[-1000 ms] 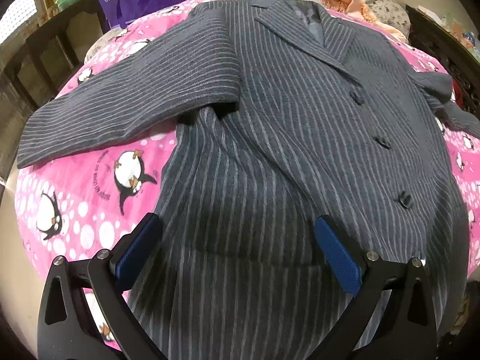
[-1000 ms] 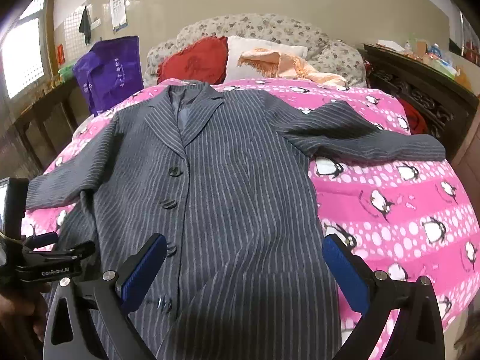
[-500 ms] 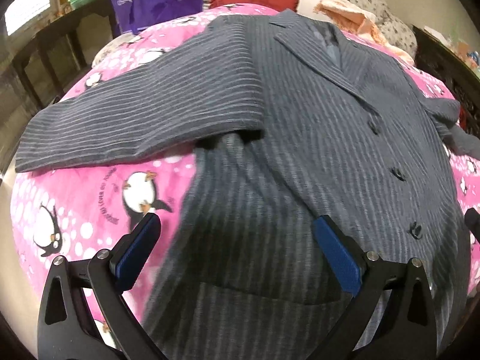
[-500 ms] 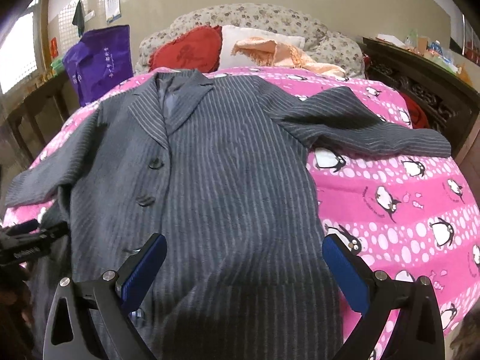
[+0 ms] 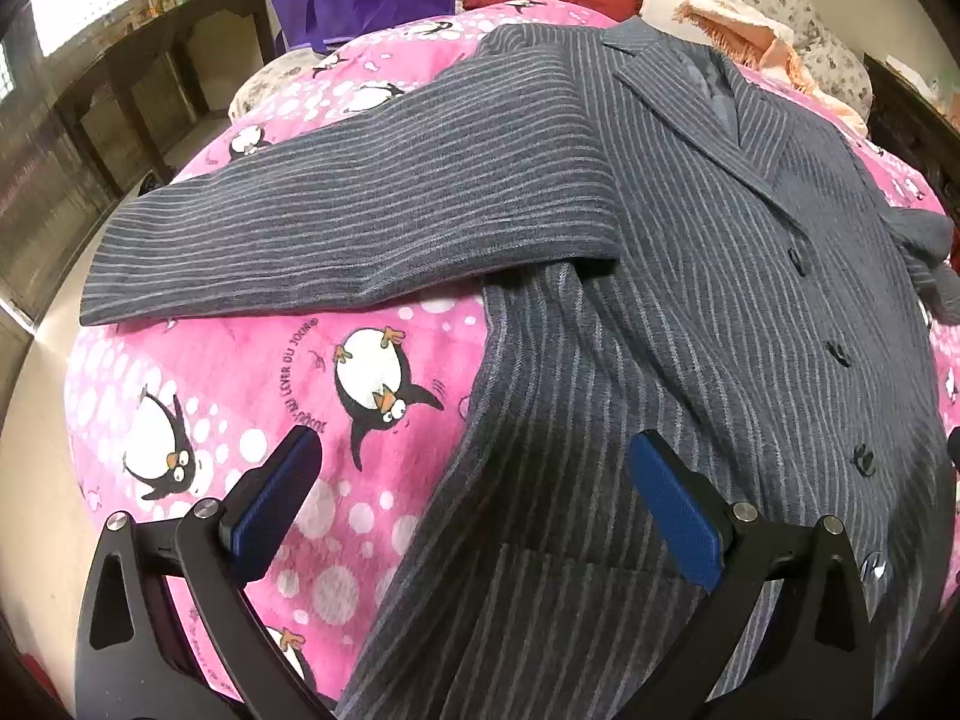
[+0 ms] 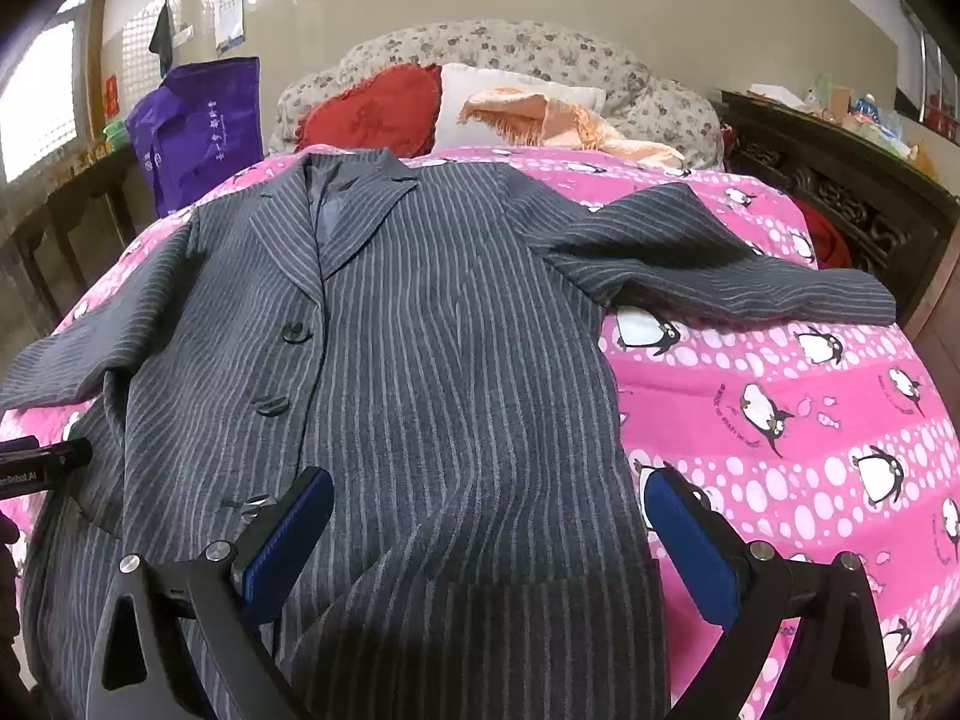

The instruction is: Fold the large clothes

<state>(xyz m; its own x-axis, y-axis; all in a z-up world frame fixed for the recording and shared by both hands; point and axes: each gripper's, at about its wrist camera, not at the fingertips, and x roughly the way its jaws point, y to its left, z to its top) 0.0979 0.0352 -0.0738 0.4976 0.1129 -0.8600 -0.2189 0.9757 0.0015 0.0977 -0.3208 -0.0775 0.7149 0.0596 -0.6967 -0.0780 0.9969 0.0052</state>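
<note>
A grey pinstriped coat (image 5: 708, 312) lies face up and buttoned on a pink penguin-print bedspread (image 5: 240, 396), both sleeves spread out to the sides. My left gripper (image 5: 474, 498) is open and empty above the coat's left side edge, below the outstretched left sleeve (image 5: 360, 222). My right gripper (image 6: 489, 534) is open and empty above the coat's (image 6: 432, 360) lower right part, near its right edge. The right sleeve (image 6: 720, 270) stretches over the bedspread (image 6: 810, 420). The left gripper's tip (image 6: 42, 462) shows at the right wrist view's left edge.
Red cushion (image 6: 372, 114), white pillow and orange fringed cloth (image 6: 552, 120) lie at the bed's head. A purple bag (image 6: 192, 126) stands at the far left by a dark wooden bench (image 5: 150, 60). A dark carved cabinet (image 6: 852, 192) with clutter stands on the right.
My left gripper has shifted left, from over the coat's body to its left edge, with more bedspread now in view. My right gripper has moved slightly right and forward. Both stay open.
</note>
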